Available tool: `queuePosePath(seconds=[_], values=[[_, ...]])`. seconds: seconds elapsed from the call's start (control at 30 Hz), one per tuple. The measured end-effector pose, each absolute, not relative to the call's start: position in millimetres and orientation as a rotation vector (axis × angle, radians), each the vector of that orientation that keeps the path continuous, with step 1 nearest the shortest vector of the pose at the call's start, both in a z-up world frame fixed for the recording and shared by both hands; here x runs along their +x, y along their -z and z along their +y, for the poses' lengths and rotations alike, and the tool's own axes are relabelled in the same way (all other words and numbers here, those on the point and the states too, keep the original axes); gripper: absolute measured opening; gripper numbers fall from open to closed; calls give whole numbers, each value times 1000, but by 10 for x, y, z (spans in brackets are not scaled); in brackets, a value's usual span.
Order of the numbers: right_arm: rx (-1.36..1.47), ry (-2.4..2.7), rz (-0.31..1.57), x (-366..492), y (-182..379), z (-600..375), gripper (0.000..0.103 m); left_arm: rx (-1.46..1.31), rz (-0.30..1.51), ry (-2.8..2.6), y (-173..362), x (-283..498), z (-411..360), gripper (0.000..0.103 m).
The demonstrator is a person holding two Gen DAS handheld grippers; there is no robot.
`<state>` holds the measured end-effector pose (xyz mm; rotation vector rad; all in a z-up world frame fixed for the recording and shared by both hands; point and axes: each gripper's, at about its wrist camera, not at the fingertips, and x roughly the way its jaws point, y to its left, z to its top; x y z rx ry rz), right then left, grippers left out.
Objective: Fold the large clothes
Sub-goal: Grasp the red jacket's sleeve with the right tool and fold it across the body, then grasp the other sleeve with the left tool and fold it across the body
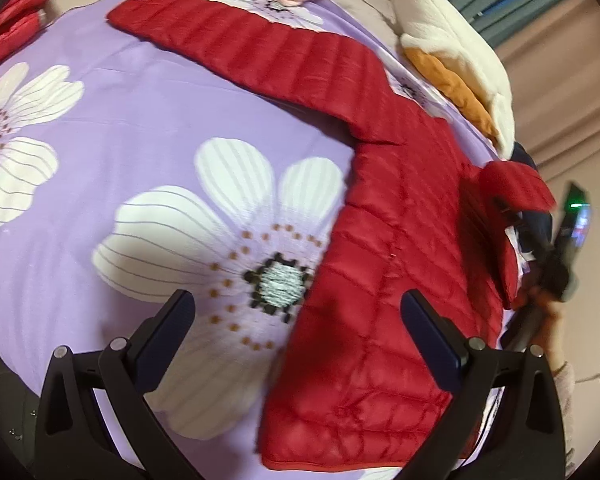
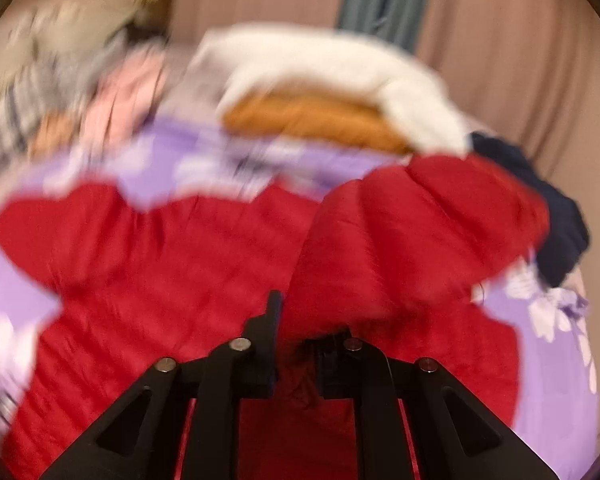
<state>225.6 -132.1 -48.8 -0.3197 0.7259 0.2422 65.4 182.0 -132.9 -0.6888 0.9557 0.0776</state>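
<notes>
- Right gripper (image 2: 296, 344) is pinching the red jacket's (image 1: 400, 240) sleeve, folding inward.
- Left gripper (image 1: 296, 344) is hanging wide open, empty.
- Sleeve at eleven o'clock is lying unfolded.

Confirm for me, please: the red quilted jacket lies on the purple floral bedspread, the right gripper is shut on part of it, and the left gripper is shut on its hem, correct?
Not quite. In the left wrist view the left gripper is open, its fingers spread above the red quilted jacket and purple floral bedspread, holding nothing. The right gripper is indeed shut on part of it.
</notes>
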Motion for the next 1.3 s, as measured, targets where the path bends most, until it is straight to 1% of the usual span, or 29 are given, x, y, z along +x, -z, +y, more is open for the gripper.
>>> queuePosePath(seconds=[0.03,0.07,0.1,0.17,0.2,0.27,0.37,0.5,0.6,0.67,0.7,0.77,0.83,0.87,0.93,1.0,1.13,1.3], values=[[-342,-260,777,2281,621,-1286,13,-691,957,-85,1342,647,1856,103],[-353,-274,811,2343,705,-1199,22,-697,959,-90,1359,644,1892,103],[-361,-297,863,2343,818,-1181,36,-703,960,-93,1376,645,1922,103],[-375,-318,874,2264,853,-1202,51,-709,962,-100,1402,660,1961,103],[-387,-327,858,2211,822,-1226,55,-711,962,-103,1413,674,1978,103],[-383,-348,834,2123,690,-1336,58,-725,962,-104,1441,702,2006,103],[-273,-407,841,2151,573,-1454,58,-767,956,-87,1480,741,2043,103],[-63,-487,796,2209,397,-1593,58,-810,952,-100,1514,805,2153,103],[96,-535,786,2392,493,-1470,58,-870,916,-110,1473,823,2333,103],[115,-508,789,2511,587,-1366,57,-903,887,-119,1429,829,2455,103],[121,-506,799,2557,637,-1328,54,-913,876,-121,1407,836,2499,103],[116,-505,862,2650,827,-1189,53,-947,847,-125,1370,861,2624,103],[1,-478,950,2693,1090,-972,53,-1000,824,-112,1370,907,2752,103],[-43,-474,957,2685,1150,-910,53,-1032,812,-108,1378,939,2826,103],[-79,-478,930,2620,1122,-854,53,-1090,780,-92,1394,1030,2965,103],[-34,-494,934,2571,1026,-908,53,-1154,744,-76,1418,1119,3093,103],[31,-536,844,2314,746,-1185,53,-1305,625,-15,1516,1344,3396,103],[84,-546,770,2022,614,-1598,53,-1411,578,-25,1744,1611,3639,102]])
